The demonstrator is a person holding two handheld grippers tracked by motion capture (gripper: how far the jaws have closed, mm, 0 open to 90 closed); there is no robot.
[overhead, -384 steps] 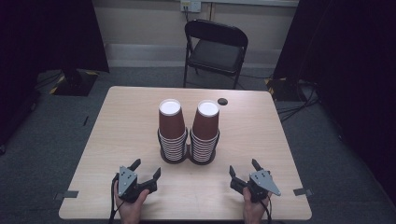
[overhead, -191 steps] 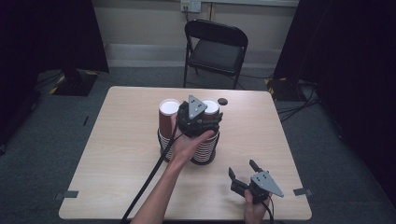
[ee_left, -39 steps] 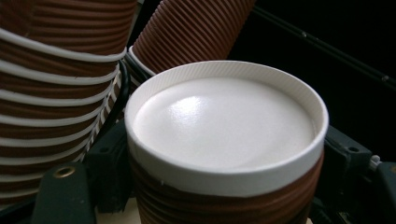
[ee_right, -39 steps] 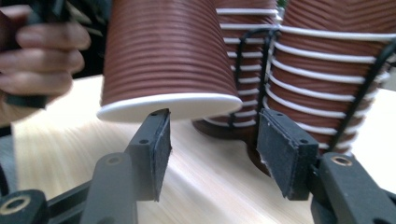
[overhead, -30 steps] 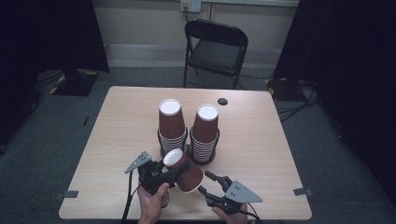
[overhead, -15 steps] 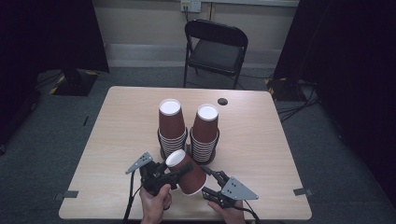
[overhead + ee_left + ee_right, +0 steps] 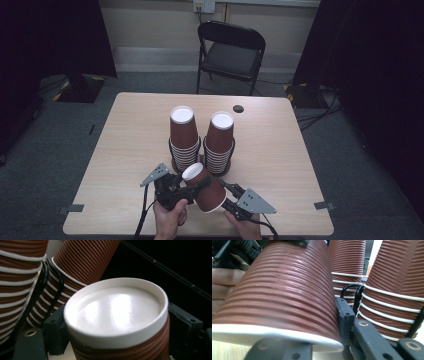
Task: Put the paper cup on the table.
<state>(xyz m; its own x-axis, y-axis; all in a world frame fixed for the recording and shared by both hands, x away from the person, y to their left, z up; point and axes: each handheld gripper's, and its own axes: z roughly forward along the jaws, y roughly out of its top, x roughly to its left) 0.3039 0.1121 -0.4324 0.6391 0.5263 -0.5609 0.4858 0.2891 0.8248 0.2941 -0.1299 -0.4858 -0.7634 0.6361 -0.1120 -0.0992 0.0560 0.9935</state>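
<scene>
One brown ribbed paper cup [image 7: 205, 187] hangs tilted over the table's front, its white closed end up and to the left. My left gripper [image 7: 196, 181] has that narrow end [image 7: 115, 310] between its jaws; they have just been opening and now sit loosely beside it. My right gripper [image 7: 222, 197] has just been closing and is shut on the cup's wide rim end [image 7: 279, 290]. Behind stand two upside-down cup stacks, the left stack [image 7: 182, 135] and the right stack [image 7: 220, 142], in a black wire holder [image 7: 200, 155].
The wooden table [image 7: 300, 165] has a small dark round disc [image 7: 238, 108] near its far edge. A black folding chair [image 7: 230, 50] stands behind the table. The stacks [image 7: 392, 290] are close in front of both grippers, and there is bare tabletop to either side.
The right gripper has drawn in to the cup's wide end and closed on it. The cup and the left hand have hardly moved.
</scene>
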